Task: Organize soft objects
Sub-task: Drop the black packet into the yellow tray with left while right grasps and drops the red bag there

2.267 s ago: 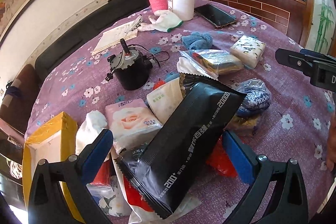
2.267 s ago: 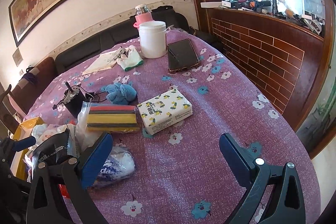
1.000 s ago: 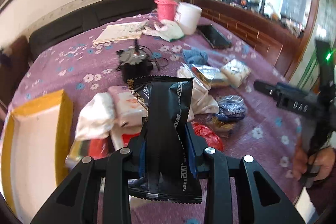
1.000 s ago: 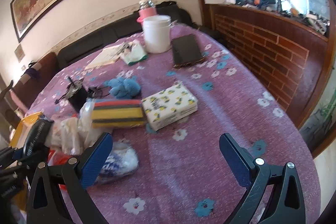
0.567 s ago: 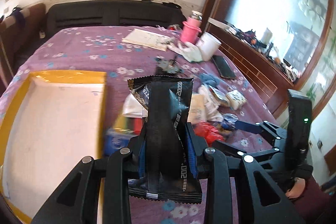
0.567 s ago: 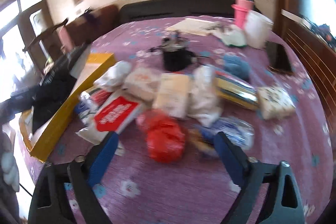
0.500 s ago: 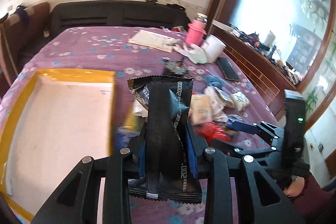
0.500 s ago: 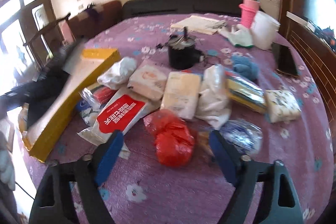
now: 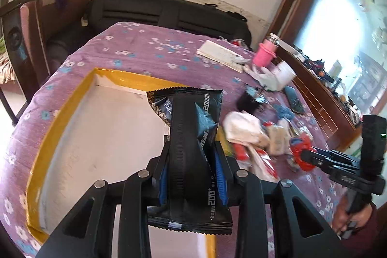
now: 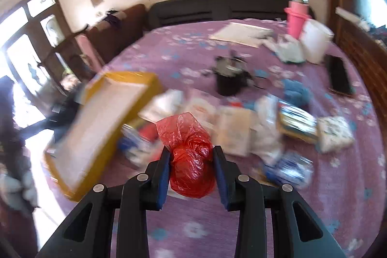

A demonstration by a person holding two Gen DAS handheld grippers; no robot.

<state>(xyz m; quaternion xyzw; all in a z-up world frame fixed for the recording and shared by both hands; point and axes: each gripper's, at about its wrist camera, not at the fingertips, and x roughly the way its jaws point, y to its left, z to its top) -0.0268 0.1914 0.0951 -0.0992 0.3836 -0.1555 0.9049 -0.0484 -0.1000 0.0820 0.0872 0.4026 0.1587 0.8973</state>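
Note:
My left gripper point(image 9: 191, 175) is shut on a black soft packet point(image 9: 191, 146) and holds it upright above the yellow-rimmed box point(image 9: 63, 120), whose white inside is open below. My right gripper point(image 10: 191, 171) is shut on a crumpled red plastic bag point(image 10: 188, 158), lifted above the purple flowered tablecloth point(image 10: 241, 221). The red bag also shows in the left wrist view point(image 9: 301, 149) at the right gripper's tip. A pile of soft packets and tissue packs point(image 10: 234, 129) lies in the table's middle, right of the box point(image 10: 96, 127).
A black pot with wires point(image 10: 228, 79), a blue cloth point(image 10: 293, 91), a phone point(image 10: 338, 75), a white tub point(image 10: 314, 40), a pink flask point(image 10: 296, 18) and papers point(image 10: 239, 34) stand further back. A dark sofa runs behind the table.
My right gripper has shut on the red bag and lifted it. My left gripper has carried the black packet leftward over the yellow box.

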